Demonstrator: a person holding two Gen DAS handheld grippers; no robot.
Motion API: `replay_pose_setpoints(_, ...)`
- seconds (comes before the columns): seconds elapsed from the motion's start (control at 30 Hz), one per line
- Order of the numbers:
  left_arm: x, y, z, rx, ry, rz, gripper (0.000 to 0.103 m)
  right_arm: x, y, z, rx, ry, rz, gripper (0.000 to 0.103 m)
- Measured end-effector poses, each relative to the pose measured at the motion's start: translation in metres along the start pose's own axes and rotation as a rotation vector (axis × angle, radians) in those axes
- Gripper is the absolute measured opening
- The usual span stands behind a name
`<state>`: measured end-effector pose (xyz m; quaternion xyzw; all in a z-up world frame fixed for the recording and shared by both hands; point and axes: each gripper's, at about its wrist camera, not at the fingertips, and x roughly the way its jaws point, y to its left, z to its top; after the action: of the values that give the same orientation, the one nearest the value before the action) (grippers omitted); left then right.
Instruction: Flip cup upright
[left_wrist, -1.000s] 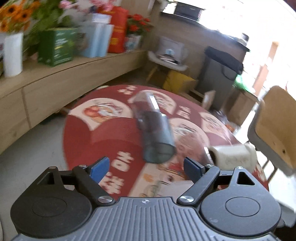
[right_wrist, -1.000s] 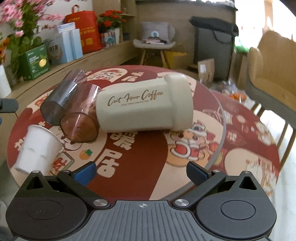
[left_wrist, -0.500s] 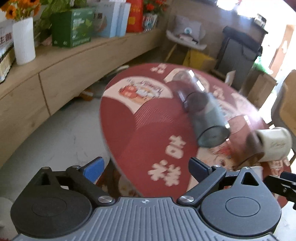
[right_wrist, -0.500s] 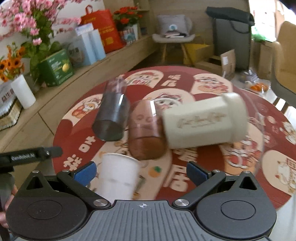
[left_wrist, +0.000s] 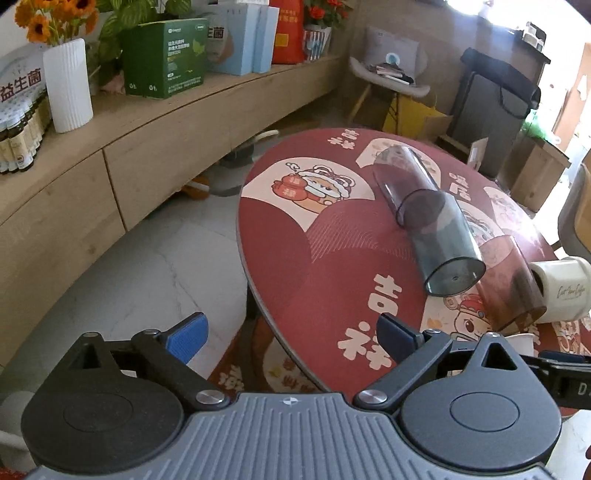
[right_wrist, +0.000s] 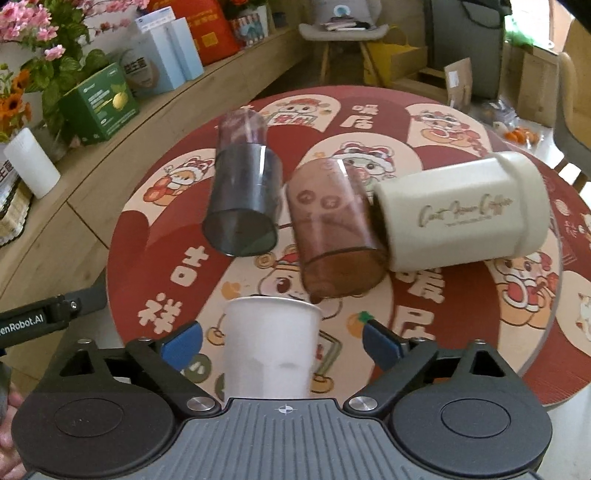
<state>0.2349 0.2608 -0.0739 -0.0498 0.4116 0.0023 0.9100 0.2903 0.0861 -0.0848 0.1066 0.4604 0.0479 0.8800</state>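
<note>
In the right wrist view a white paper cup (right_wrist: 271, 350) stands between the open fingers of my right gripper (right_wrist: 282, 345), which do not touch it. Beyond it lie a dark grey clear tumbler (right_wrist: 242, 199), a brown clear tumbler (right_wrist: 334, 229) and a cream coffee cup (right_wrist: 458, 214), all on their sides on the round red table (right_wrist: 461, 325). My left gripper (left_wrist: 291, 334) is open and empty at the table's left edge (left_wrist: 258, 295). The left wrist view shows the grey tumbler (left_wrist: 432, 221), the brown tumbler (left_wrist: 509, 280) and the cream cup (left_wrist: 561, 288).
A long wooden sideboard (left_wrist: 110, 147) with a white vase (left_wrist: 68, 85), green box (left_wrist: 162, 55) and flowers runs along the left. Chairs (right_wrist: 343, 33) and cardboard boxes (left_wrist: 532, 173) stand behind the table. The other gripper's handle (right_wrist: 48, 314) shows at left in the right wrist view.
My right gripper has moved left and closer, so the white cup now sits between its fingers. My left gripper has swung left and back toward the table's edge.
</note>
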Motion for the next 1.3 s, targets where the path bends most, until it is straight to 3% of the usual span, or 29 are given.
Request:
replay_pose_setpoints(0.23,0.001,0.002,0.001,-0.015,0.013,-0.014,0.099,0.011,0.001,-0.002,0.024,0.021,0.019,0.07)
replay_pose_setpoints(0.27,0.002,0.002,0.001,-0.016,0.015,-0.021,0.099,0.01,-0.001,-0.003,0.028,0.015,0.027,0.055)
replay_pose_setpoints(0.43,0.005,-0.003,-0.001,-0.01,0.027,-0.049,0.099,-0.01,-0.008,-0.015,0.026,-0.054,0.054,0.055)
replay_pose_setpoints(0.67,0.007,-0.005,-0.002,-0.016,0.032,-0.051,0.099,-0.05,-0.014,-0.043,-0.132,-0.27,-0.05,0.055)
replay_pose_setpoints(1.07,0.013,-0.019,-0.004,0.033,0.051,-0.042,0.099,-0.033,-0.046,-0.049,-0.106,-0.328,-0.164,0.055)
replay_pose_setpoints(1.3,0.014,-0.025,-0.006,0.062,0.054,-0.037,0.099,-0.025,-0.049,-0.051,-0.091,-0.316,-0.188,0.058)
